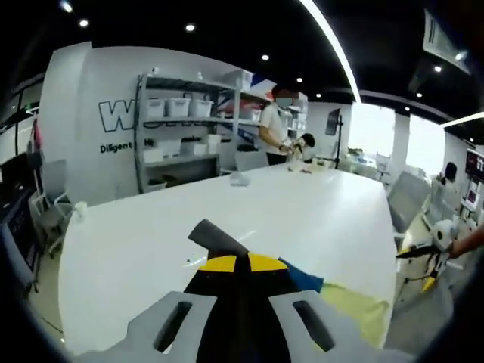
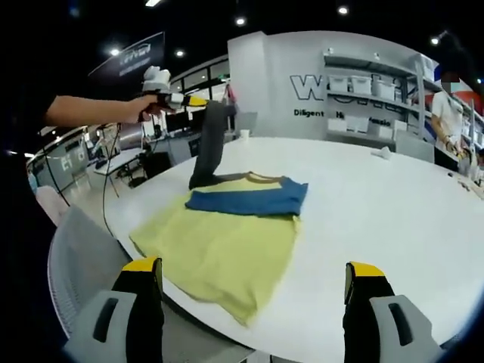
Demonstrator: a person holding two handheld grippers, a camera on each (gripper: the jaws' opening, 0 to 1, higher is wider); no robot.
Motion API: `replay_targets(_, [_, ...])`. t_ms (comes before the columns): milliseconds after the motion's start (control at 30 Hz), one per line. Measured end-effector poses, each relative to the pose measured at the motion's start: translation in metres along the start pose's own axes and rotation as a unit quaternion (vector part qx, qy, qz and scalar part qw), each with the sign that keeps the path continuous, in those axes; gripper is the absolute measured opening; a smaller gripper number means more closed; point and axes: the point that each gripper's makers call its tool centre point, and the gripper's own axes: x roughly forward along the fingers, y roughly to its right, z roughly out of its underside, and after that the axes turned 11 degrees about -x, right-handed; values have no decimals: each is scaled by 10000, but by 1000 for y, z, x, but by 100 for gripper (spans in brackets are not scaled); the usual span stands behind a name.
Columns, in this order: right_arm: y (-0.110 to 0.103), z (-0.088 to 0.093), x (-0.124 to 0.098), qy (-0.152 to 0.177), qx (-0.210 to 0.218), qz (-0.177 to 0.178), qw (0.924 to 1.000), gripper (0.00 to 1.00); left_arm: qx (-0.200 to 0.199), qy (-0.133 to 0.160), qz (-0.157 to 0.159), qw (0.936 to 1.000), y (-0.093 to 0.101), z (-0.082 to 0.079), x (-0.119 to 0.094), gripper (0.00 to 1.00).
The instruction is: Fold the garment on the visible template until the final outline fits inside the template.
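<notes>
A yellow T-shirt (image 2: 227, 249) with a blue upper band (image 2: 249, 198) lies flat on the white table (image 2: 378, 219), near its edge. Its dark grey sleeve (image 2: 208, 147) is pulled straight up by my left gripper (image 2: 189, 100), held in a person's hand. In the left gripper view my left gripper (image 1: 238, 263) is shut, with the grey sleeve (image 1: 215, 236) sticking out between the yellow tips; blue and yellow cloth (image 1: 333, 291) lies below to the right. My right gripper (image 2: 252, 272) is open, jaws wide apart, hovering off the table edge in front of the shirt's hem.
My right gripper (image 1: 420, 255) and a forearm come in at the far right of the left gripper view. A person (image 1: 276, 125) stands at the table's far end beside shelves with bins (image 1: 185, 113). Grey chairs (image 2: 79, 261) ring the table. A small white cup (image 1: 79, 208) sits near one edge.
</notes>
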Motion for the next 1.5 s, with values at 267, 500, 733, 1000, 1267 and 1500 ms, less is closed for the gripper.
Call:
replay_targets(267, [5, 6, -4, -40, 15, 40, 10000, 99, -60, -288, 135, 9995, 20, 21, 26, 2])
replay_targets(500, [9, 7, -7, -36, 56, 68, 10000, 99, -78, -557, 265, 9981, 37, 40, 49, 3])
replay_targets(733, [11, 10, -10, -96, 40, 63, 9999, 99, -88, -820, 341, 9960, 49, 58, 68, 3])
replay_targets(1000, [13, 8, -15, -84, 79, 70, 9999, 99, -23, -1165, 458, 9921, 65, 77, 89, 3])
replay_targets(1267, [19, 9, -18, -95, 95, 117, 9998, 99, 1, -1435, 472, 9885, 72, 97, 107, 3])
replay_targets(1500, [20, 13, -20, -130, 183, 99, 9997, 99, -8, -1689, 494, 9844, 80, 120, 121, 3])
